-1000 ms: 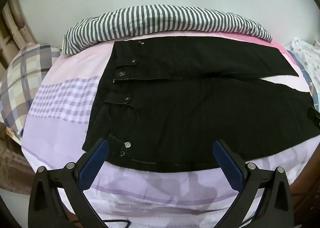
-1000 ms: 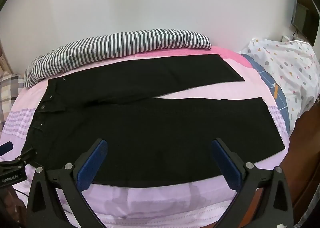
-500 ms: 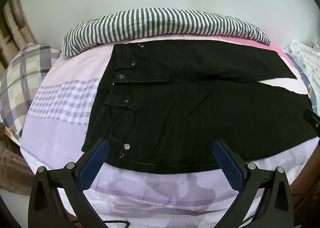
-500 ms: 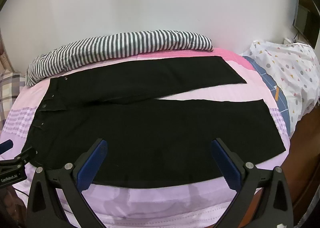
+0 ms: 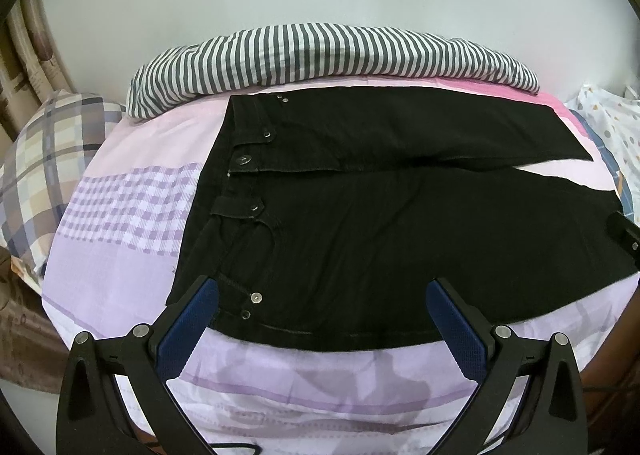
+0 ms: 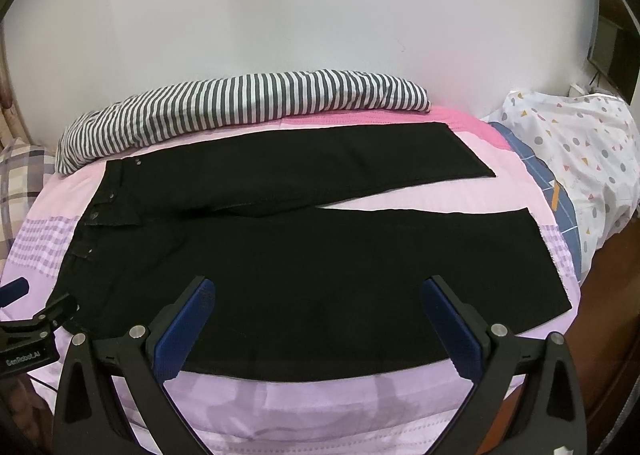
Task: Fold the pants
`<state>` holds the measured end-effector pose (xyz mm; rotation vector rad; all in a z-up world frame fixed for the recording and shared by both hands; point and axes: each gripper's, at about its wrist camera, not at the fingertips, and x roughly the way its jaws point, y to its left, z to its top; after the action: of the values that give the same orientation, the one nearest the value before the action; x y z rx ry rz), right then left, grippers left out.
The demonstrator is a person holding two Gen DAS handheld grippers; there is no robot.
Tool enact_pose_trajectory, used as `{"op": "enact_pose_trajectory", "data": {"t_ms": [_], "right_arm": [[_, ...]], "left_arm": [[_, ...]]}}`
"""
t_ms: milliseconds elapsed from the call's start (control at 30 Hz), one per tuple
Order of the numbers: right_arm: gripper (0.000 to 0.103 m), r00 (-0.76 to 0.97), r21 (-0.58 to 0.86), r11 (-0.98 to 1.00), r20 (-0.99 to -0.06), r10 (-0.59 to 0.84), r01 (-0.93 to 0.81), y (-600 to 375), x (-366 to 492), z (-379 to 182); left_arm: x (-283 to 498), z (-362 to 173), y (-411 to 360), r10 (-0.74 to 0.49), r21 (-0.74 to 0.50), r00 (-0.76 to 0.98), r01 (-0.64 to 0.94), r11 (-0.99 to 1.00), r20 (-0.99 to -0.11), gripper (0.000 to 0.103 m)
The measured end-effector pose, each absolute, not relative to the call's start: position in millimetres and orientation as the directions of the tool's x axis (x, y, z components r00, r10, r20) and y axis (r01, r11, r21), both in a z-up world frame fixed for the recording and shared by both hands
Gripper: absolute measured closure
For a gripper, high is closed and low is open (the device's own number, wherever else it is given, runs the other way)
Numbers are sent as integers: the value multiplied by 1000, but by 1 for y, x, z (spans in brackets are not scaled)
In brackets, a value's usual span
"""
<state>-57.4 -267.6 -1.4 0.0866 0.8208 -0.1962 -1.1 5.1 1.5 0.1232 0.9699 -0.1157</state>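
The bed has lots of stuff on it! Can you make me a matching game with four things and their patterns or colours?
Things:
1. pants
2. rolled blanket
3. pillow at the left end
4. pillow at the right end

Looks:
A. white with small coloured shapes
B. plain black
C. beige and blue plaid
D. grey and white stripes

Pairs: 1-B, 2-D, 3-C, 4-A

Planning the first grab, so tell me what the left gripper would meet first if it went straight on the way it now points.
The left gripper, jaws wide open and holding nothing, points at the black pants spread flat on the bed. Going straight on, it would probably meet the pants near the waist end, by the front pocket; depth is hard to judge.
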Motion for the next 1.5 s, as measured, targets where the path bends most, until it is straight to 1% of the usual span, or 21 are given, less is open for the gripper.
{"op": "enact_pose_trajectory", "data": {"t_ms": [1500], "right_arm": [[4,663,11,979,-738,-128,202,-264,-56,-4]], "left_arm": [[-1,-4,14,-24,61,562,132,989,-826,0]]}}
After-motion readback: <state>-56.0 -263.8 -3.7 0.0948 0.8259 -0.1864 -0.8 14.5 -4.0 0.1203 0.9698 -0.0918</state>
